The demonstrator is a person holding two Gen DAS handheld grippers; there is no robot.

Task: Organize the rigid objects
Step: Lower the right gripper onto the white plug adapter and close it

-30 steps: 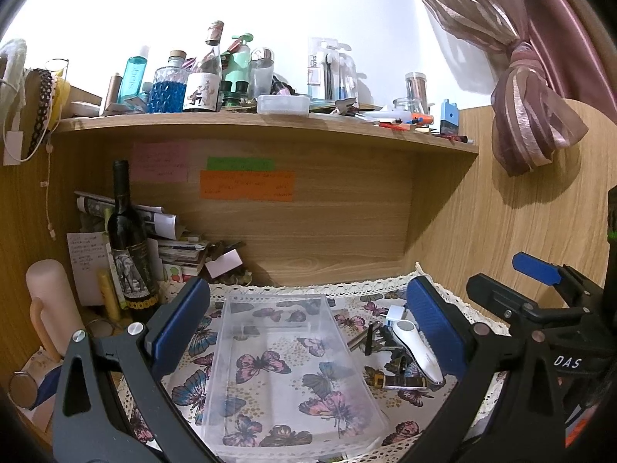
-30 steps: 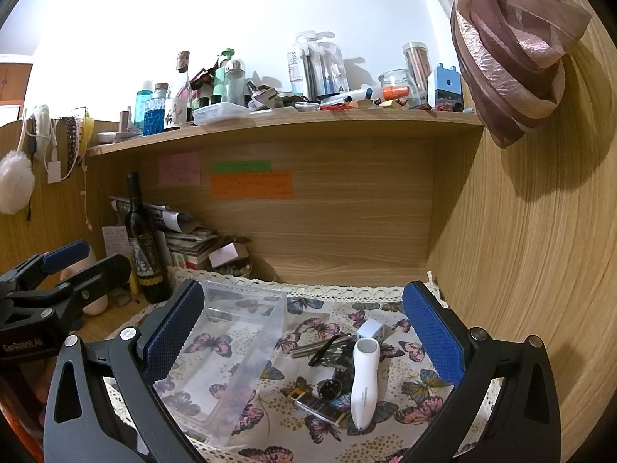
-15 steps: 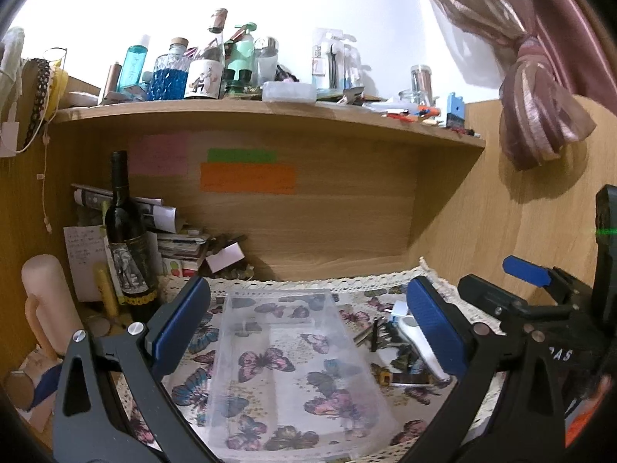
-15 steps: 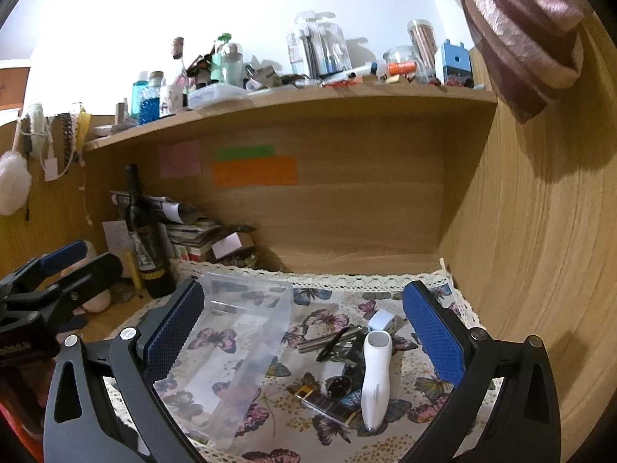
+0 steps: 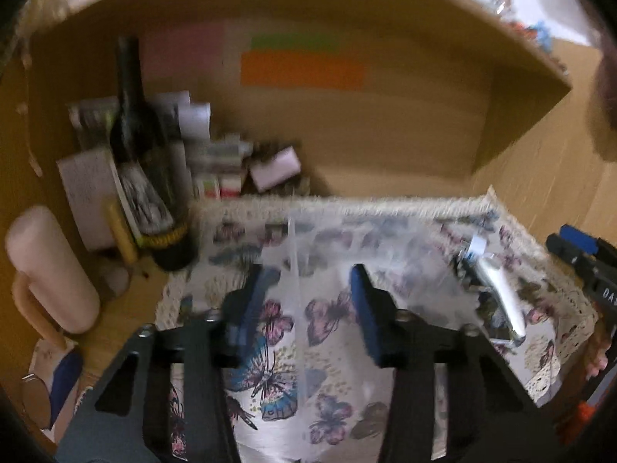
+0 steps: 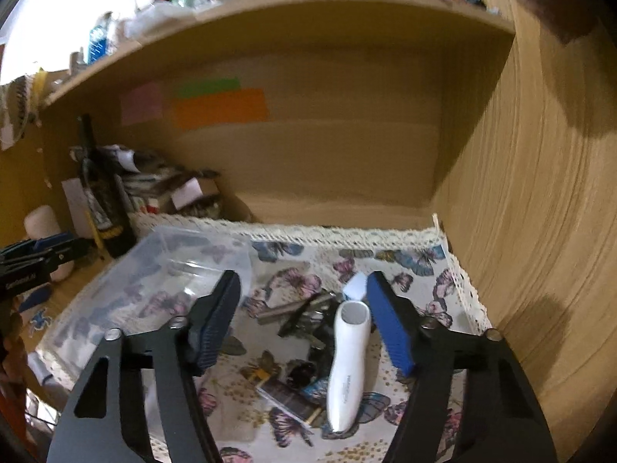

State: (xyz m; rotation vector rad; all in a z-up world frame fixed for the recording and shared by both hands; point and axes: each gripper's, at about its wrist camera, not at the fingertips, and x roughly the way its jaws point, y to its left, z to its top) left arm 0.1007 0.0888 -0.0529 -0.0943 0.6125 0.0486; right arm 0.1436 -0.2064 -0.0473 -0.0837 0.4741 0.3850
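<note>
Left to right. At the far left of the counter stand a pale pink cylinder (image 5: 50,270) and a dark wine bottle (image 5: 148,177), upright against stacked papers. Your left tool (image 5: 306,308) hovers over the left wall of the clear plastic bin (image 6: 154,281); its blue pads (image 5: 364,308) are apart, one on either side of that thin wall, and the blur hides whether either touches it. The bin rests on the butterfly-print cloth (image 6: 424,270), which covers the counter. Just right of the bin lies the pile of rigid objects: a metal rod (image 6: 285,310), a small dark box with a gold end (image 6: 285,395), dark pieces too small to tell apart, and a white handheld device (image 6: 349,366) lying lengthwise. Your right tool (image 6: 304,324) hangs above this pile with its pads apart, holding nothing; the right pad (image 6: 389,328) is just beside the white device's head. The wooden side panel (image 6: 540,231) closes the scene at far right.
</note>
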